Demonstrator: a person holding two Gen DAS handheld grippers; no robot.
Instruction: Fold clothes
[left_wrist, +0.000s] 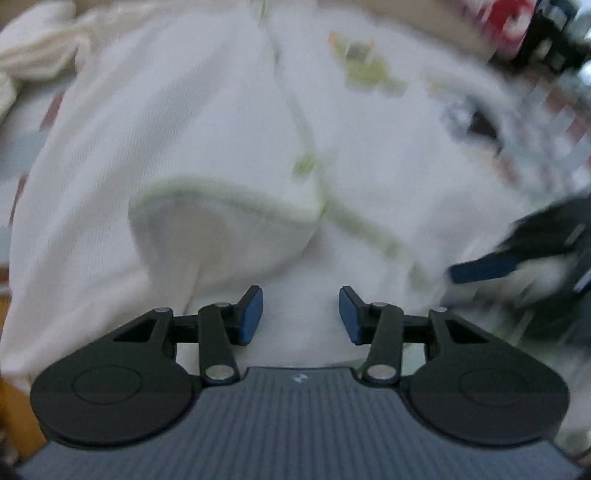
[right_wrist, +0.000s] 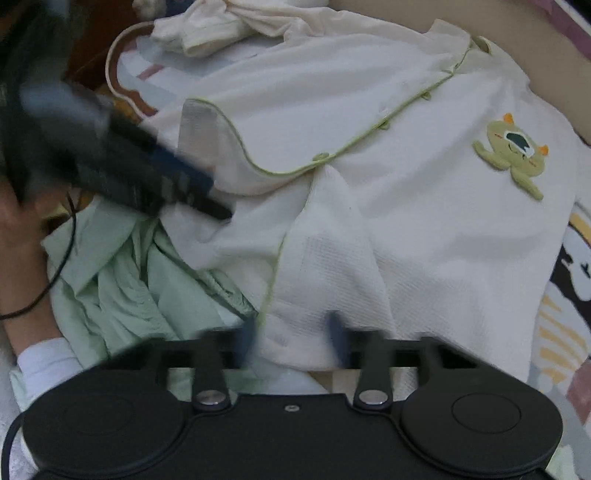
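A white waffle-knit baby garment (right_wrist: 406, 206) with green piping and a green frog patch (right_wrist: 511, 153) lies spread on the bed; it also fills the left wrist view (left_wrist: 207, 122). My left gripper (left_wrist: 301, 314) is open, its blue pads apart just above the white fabric near a folded, green-piped flap (left_wrist: 221, 221). My right gripper (right_wrist: 291, 339) is open, its blurred fingers on either side of a raised fold of the white garment. The right gripper shows at the right edge of the left wrist view (left_wrist: 491, 267). The left gripper shows blurred at the left of the right wrist view (right_wrist: 155, 177).
A pale green shirt (right_wrist: 140, 280) lies crumpled under the white garment's left side. A cream garment (right_wrist: 236, 22) is bunched at the far edge. A patterned bedsheet (right_wrist: 565, 277) shows at the right. A person's arm (right_wrist: 22, 258) is at the left.
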